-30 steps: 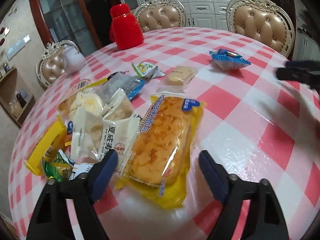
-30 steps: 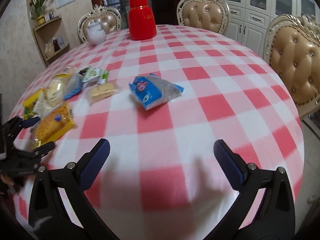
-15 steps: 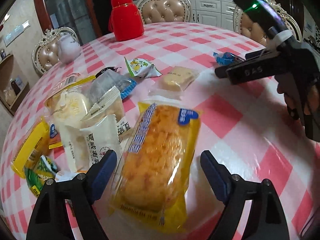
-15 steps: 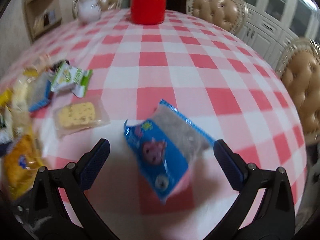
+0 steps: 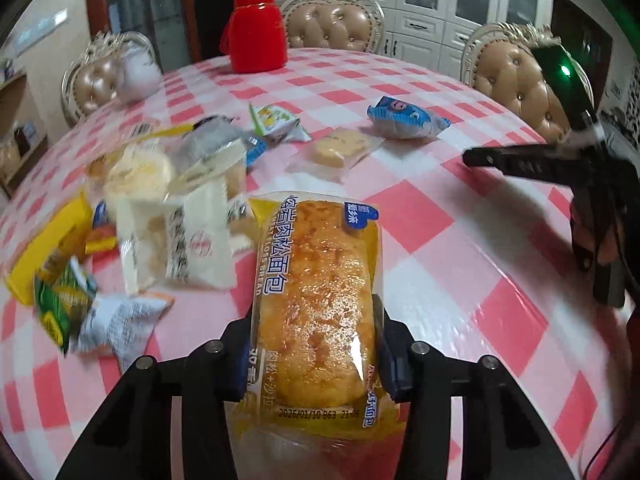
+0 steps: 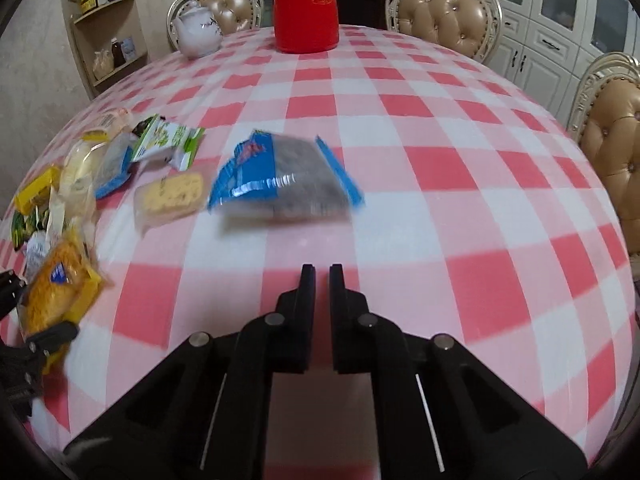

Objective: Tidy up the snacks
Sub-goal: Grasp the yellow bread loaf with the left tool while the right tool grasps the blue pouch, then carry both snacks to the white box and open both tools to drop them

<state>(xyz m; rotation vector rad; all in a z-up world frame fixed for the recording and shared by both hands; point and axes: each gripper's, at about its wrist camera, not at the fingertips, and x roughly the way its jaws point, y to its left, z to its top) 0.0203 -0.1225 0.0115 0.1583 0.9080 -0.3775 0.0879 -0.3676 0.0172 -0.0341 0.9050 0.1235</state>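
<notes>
A yellow-wrapped meat-floss bread packet (image 5: 316,280) lies lengthwise between the blue pads of my left gripper (image 5: 314,344). Its jaws are closing and both pads press the packet's sides. The same packet (image 6: 56,292) shows at the left edge of the right wrist view. My right gripper (image 6: 322,276) is shut with nothing in it, low over the checked cloth. A blue snack packet (image 6: 280,176) lies ahead of its fingertips, apart from them. From the left wrist view the right gripper (image 5: 472,158) reaches in from the right, near that blue packet (image 5: 404,118).
A heap of snack packets (image 5: 160,208) lies left of the bread. A clear-wrapped biscuit (image 5: 340,150) and a green packet (image 5: 276,120) lie between heap and blue packet. A red jug (image 6: 306,12) and white teapot (image 6: 198,32) stand far back. Padded chairs (image 6: 444,12) ring the table.
My left gripper's jaws have closed in from wide apart onto the bread packet. My right gripper has gone from wide open to shut, and the blue packet now lies ahead of its tips.
</notes>
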